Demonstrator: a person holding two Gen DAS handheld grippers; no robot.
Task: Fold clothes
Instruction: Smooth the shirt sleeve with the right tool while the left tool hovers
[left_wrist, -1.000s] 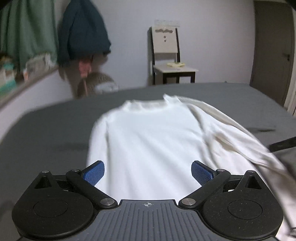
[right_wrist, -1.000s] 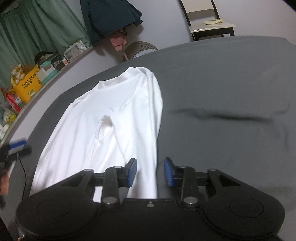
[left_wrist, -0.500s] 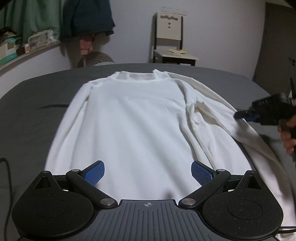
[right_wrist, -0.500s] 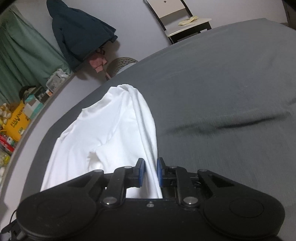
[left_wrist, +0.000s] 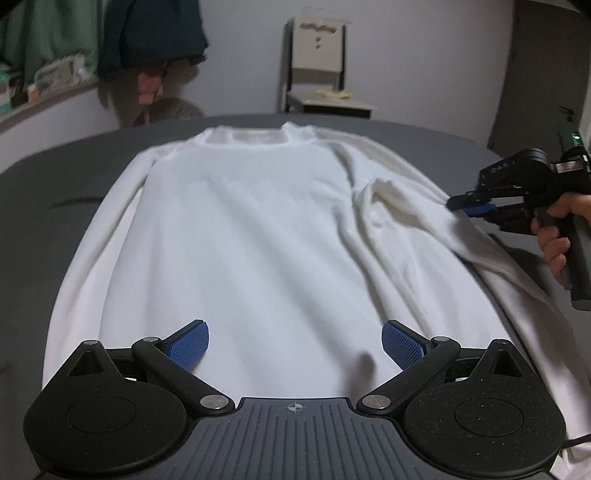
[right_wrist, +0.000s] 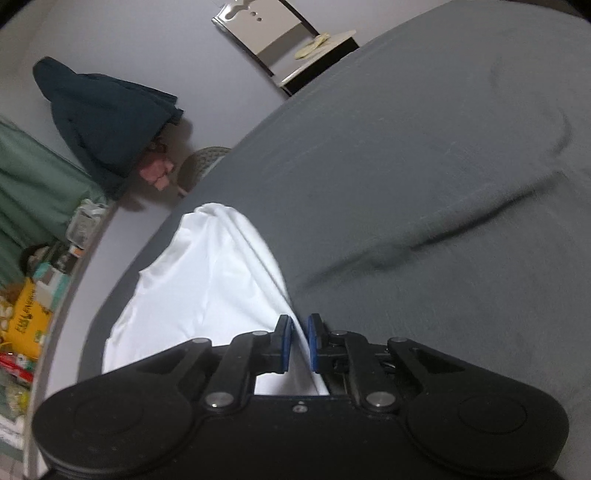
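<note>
While the left gripper (left_wrist: 294, 345) hung wide open at the bottom of the left wrist frame, its blue pads (left_wrist: 189, 341) spread apart above the hem of the white long-sleeved top (left_wrist: 251, 240), nothing lay between them. That top was spread flat, front up, on the grey bed cover (right_wrist: 424, 177), filling the centre of the frame with its neckline toward the far edge. At mid right, a hand (left_wrist: 557, 236) held the right gripper (left_wrist: 471, 206), whose fingers were pinched on the right sleeve (left_wrist: 413, 206); in the right wrist view the right gripper's pads were drawn close with a fold of white cloth running between them, lifted slightly off the cover.

Judging by the ripples near the armpit, the fabric was light, soft and limp, likely to sag and drag rather than hold a crease. A sensible hold would be at seams, cuff or hem, taking little cloth.

Beyond the bed, a chair (left_wrist: 317, 70) stood at upper centre against the wall, and a dark jacket (left_wrist: 151, 33) hung at upper left.
</note>
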